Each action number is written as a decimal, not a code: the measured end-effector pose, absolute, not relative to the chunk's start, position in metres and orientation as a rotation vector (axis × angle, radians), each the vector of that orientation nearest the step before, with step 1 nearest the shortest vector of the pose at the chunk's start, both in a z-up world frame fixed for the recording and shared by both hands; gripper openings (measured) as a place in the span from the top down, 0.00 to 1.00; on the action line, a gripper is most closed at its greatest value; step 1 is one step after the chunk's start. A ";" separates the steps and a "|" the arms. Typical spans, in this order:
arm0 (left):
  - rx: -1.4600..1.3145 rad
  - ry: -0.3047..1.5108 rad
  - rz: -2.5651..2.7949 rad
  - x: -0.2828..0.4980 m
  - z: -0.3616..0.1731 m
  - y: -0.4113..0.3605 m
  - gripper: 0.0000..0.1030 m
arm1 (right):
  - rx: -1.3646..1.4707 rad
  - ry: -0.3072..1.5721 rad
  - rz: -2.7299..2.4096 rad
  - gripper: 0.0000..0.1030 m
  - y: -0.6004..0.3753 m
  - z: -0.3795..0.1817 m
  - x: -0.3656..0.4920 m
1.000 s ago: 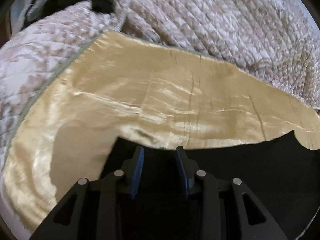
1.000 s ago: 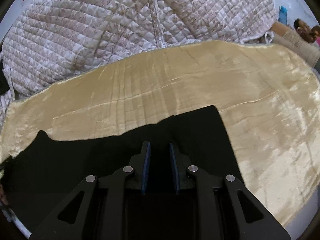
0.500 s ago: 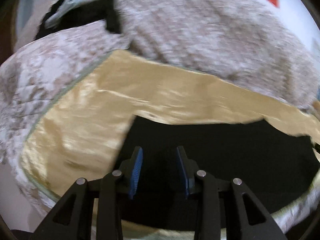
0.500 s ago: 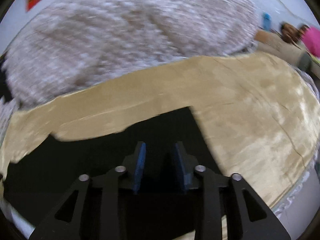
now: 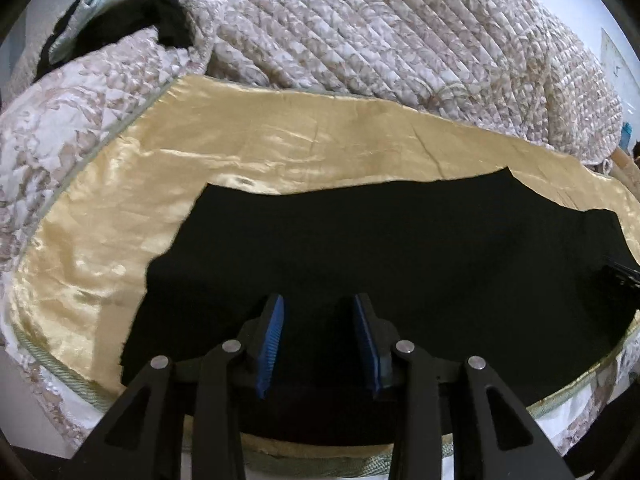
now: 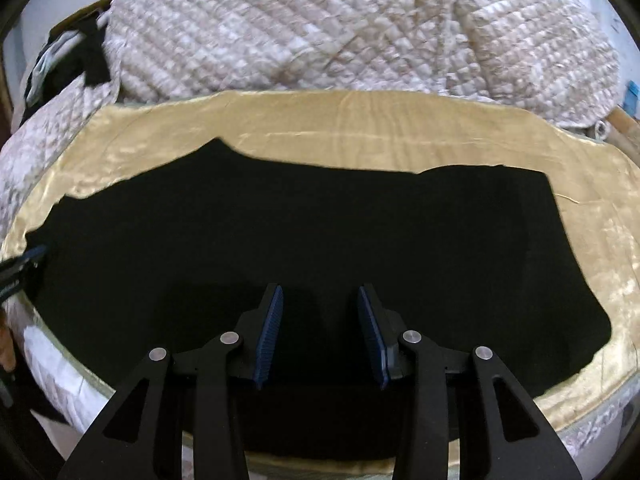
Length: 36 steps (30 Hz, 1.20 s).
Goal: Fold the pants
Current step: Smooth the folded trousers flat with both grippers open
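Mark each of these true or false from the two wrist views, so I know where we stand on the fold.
1. The black pants lie on a shiny gold satin cover. True.
2. The left gripper clamps a pant leg. False: its fingers stand apart, nothing visibly pinched.
3. A quilted beige-and-white comforter is heaped behind the gold cover. True.
4. The pants are red denim. False: plain black fabric.
5. The right gripper is shut. False: its blue fingers are spread.
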<state>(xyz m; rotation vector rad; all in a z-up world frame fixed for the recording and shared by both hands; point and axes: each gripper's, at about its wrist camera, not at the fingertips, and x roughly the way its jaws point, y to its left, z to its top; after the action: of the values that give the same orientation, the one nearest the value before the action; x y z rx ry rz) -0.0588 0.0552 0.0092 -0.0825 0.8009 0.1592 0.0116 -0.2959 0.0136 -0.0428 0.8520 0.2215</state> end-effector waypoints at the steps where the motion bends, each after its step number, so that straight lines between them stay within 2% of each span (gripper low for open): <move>1: -0.081 0.796 0.161 -0.059 0.010 0.054 0.62 | -0.033 0.841 0.235 0.62 -0.297 0.016 0.008; 5: -0.075 0.801 0.165 -0.054 0.007 0.051 0.59 | -0.084 0.798 0.329 0.62 -0.271 0.023 -0.001; 18: -0.035 0.803 0.143 -0.046 0.007 0.034 0.58 | -0.160 0.847 0.458 0.62 -0.196 0.009 0.007; 36: -0.067 0.786 0.266 -0.052 0.007 0.064 0.54 | 0.006 0.841 0.140 0.62 -0.286 0.013 0.021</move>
<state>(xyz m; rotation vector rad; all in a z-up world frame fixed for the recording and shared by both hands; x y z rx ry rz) -0.0521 0.0637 0.0073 -0.0666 0.7858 0.2655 0.0208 -0.2864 0.0129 0.0060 0.8412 0.1398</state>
